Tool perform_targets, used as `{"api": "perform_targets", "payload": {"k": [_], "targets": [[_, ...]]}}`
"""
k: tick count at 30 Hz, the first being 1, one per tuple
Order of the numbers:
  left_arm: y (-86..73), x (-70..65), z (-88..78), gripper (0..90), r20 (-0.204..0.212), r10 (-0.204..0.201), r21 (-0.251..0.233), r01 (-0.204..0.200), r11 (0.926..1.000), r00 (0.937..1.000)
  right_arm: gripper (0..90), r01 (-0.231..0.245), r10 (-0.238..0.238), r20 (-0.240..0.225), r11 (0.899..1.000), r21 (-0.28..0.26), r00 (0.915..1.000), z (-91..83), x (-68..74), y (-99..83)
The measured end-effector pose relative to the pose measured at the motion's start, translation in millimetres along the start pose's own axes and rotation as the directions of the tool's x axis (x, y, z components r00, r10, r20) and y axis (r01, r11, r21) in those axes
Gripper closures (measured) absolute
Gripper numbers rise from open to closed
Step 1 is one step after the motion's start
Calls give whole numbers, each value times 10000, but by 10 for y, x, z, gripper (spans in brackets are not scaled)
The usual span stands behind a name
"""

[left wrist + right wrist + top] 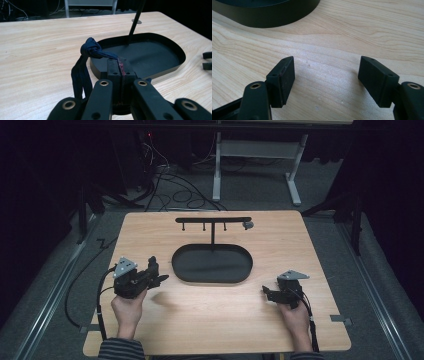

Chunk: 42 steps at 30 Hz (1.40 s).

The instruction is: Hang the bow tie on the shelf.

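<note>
- A dark blue knotted band (86, 65) is pinched between the closed jaws of the left gripper (121, 65), just beside the black oval tray (175, 67).
- The right gripper (325, 75) is held wide apart, with nothing between its jaws, near the tray.
- No readable writing is seen.

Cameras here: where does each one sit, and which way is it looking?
High view: above the person's side, looking forward and down at the table; both hands, left gripper and right gripper show.
Left gripper view: on that gripper, along shut jaws pinching a dark blue knotted cloth, toward the black tray.
Right gripper view: low over the wood, open jaws ahead.
Shared: all three show the tray and table.
</note>
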<state>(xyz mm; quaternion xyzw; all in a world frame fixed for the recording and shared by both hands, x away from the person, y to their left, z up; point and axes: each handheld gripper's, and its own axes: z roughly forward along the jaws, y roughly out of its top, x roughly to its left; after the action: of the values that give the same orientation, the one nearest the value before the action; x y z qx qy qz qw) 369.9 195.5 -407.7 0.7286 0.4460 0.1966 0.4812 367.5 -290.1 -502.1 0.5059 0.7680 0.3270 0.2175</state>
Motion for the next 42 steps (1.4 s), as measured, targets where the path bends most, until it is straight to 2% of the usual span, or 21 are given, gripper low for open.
{"api": "perform_targets", "payload": {"k": [1,3,13,19,20,28,33,42], "targets": [[30,-11,17,892,4,199,128,-199,9997,9998,310,-5,5,-3,10000,1,10000,0,0,0],[66,-22,28,892,74,322,168,-323,9993,9995,310,-5,5,5,10000,5,10000,0,2,0],[222,-90,77,892,321,719,58,-721,9974,9969,310,39,-39,14,10000,-1,10000,2,3,0],[296,-106,107,892,646,601,-113,-595,9982,9961,310,39,-39,16,10000,0,10000,2,2,0],[328,-109,114,892,936,457,-258,-435,9987,9946,310,75,-75,14,10000,-12,10000,2,-1,0],[465,-156,154,892,983,765,-282,-741,9969,9922,310,6,-6,4,10000,5,10000,0,1,0],[505,-141,198,892,1104,633,-278,-606,9978,9919,309,-1,1,0,10000,3,10000,0,1,0],[618,-151,239,892,1304,647,-272,-616,9977,9893,309,2,-2,0,10000,0,10000,0,0,0]]}}
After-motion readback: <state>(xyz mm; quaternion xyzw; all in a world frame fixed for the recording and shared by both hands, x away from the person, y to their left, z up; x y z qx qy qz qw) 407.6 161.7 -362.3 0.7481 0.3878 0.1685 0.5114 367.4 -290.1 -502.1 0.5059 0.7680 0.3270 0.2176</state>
